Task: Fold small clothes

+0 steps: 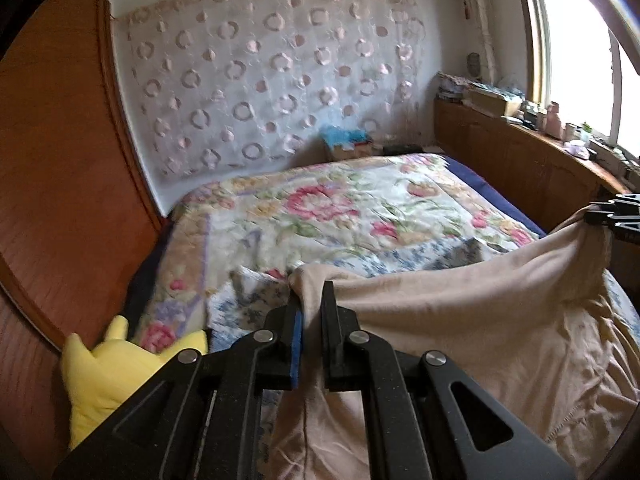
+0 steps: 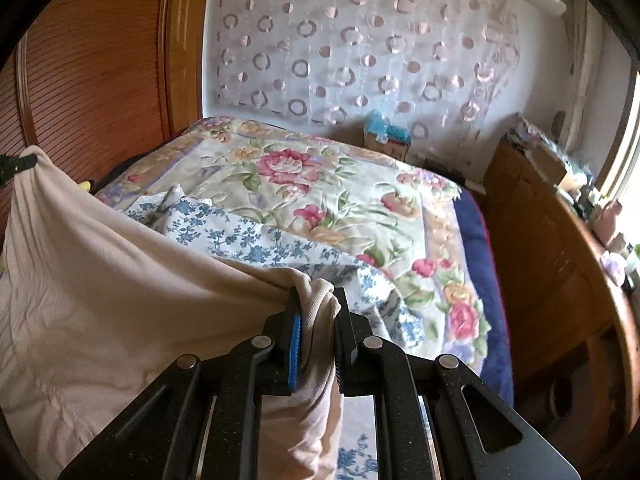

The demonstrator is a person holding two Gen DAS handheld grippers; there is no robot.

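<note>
A beige garment point(image 1: 480, 320) hangs stretched between my two grippers above the bed. My left gripper point(image 1: 310, 292) is shut on one corner of it. My right gripper point(image 2: 316, 300) is shut on the other corner, with the beige cloth point(image 2: 100, 280) bunched between its fingers. The right gripper also shows at the right edge of the left wrist view point(image 1: 616, 216), and the left gripper at the left edge of the right wrist view point(image 2: 16, 166). A blue-flowered white cloth point(image 2: 240, 240) lies on the bed under the garment.
The bed has a floral quilt point(image 1: 320, 208). A yellow plush toy point(image 1: 104, 368) lies at its left edge beside a wooden wardrobe point(image 1: 60, 160). A wooden cabinet point(image 2: 552, 248) with clutter runs along the right under a window. A box point(image 2: 386, 136) stands by the far wall.
</note>
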